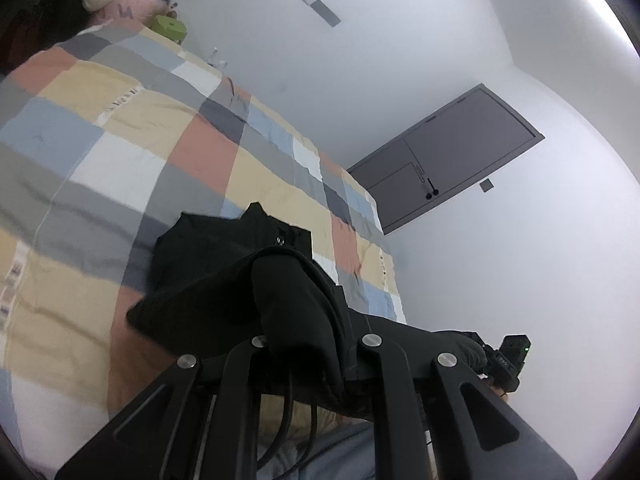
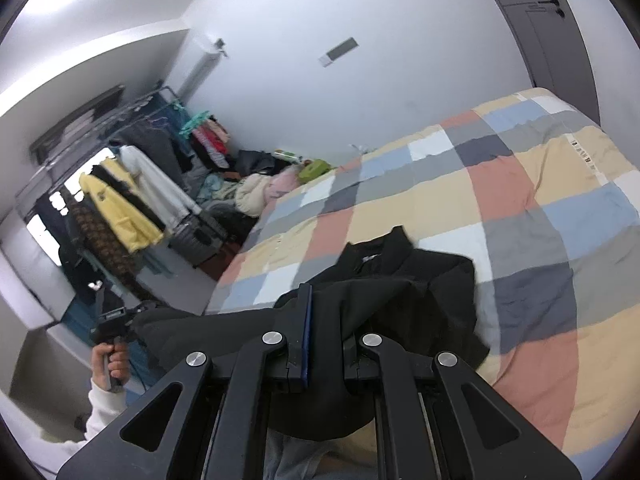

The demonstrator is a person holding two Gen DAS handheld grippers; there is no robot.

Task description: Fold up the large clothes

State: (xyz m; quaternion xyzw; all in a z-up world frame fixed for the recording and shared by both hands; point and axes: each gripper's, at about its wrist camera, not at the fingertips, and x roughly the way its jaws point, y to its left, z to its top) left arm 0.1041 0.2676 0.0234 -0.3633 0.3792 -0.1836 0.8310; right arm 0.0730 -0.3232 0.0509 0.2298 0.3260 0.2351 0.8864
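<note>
Two hand-held grippers pinch one black garment (image 2: 404, 280) that lies partly on the bed; the left hand-held gripper (image 1: 304, 320) has its jaws pressed together on a thick bunch of the black cloth, and the cloth hides the tips; the right hand-held gripper (image 2: 326, 320) pinches a flat edge of the same cloth next to its blue pad. The near edge hangs in the air between the two grippers, while the far part with the collar rests on the checked quilt (image 2: 520, 184); a hand (image 2: 110, 360) in a white sleeve holds the left gripper's grip off the side of the bed.

My guess is that the step in hand is the first fold: the near edge is lifted so it can go over the rest. The next move calls for both grippers to travel together toward the collar, keep the edge stretched and level, lay it down flat, then let go; if one side sags, the fold will come out crooked.

Around it, the quilt is bare near the garment, so nothing blocks the fold; a clothes rack (image 2: 132, 152) with a yellow jacket (image 2: 116, 208) and other clothes stands well apart; a heap of clothes and a green thing (image 2: 314, 169) sit past the far end of the bed; a grey door (image 1: 448, 156) is on the wall.
</note>
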